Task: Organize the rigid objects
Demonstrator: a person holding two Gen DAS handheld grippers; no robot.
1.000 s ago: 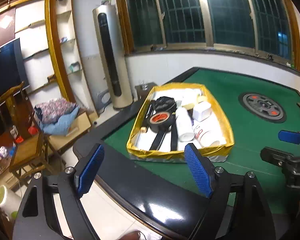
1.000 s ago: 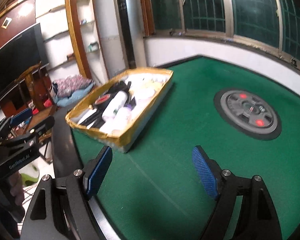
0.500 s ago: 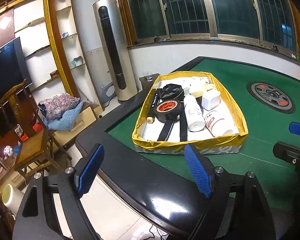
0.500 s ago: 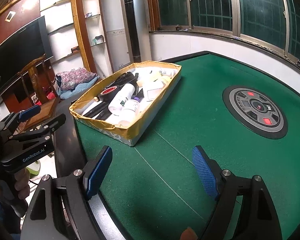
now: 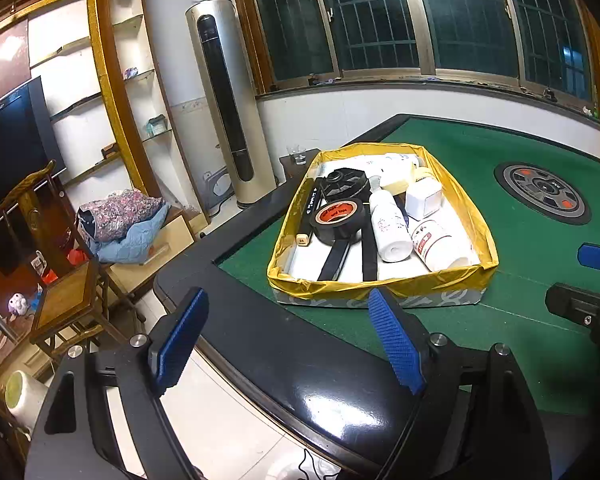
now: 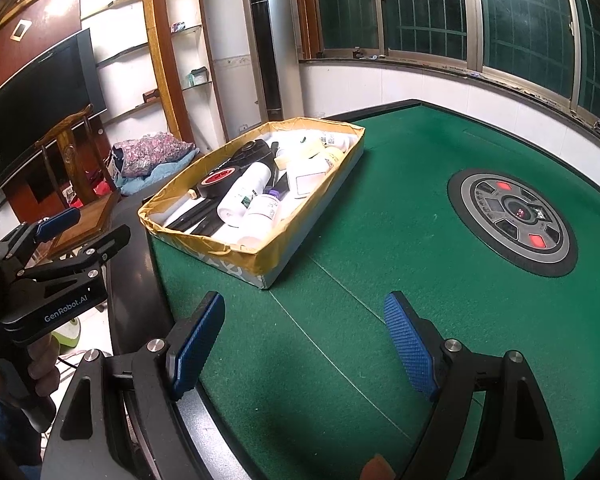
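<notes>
The green table [image 5: 520,280] carries one yellow-lined tray [image 5: 380,282] at its near corner. In the tray lie one black tape roll [image 5: 337,220], two white bottles [image 5: 388,226], one white box [image 5: 422,200] and other items I cannot count. The left gripper [image 5: 288,340] and right gripper [image 6: 304,344] hover in front of the tray, jaws wide and empty. This fits sorting about to start or already finished.

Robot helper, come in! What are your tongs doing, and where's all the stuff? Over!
Left tongs open, empty. Right tongs open, empty. Black tape roll and white bottles inside gold-rimmed cardboard tray. Nothing blocking.
</notes>
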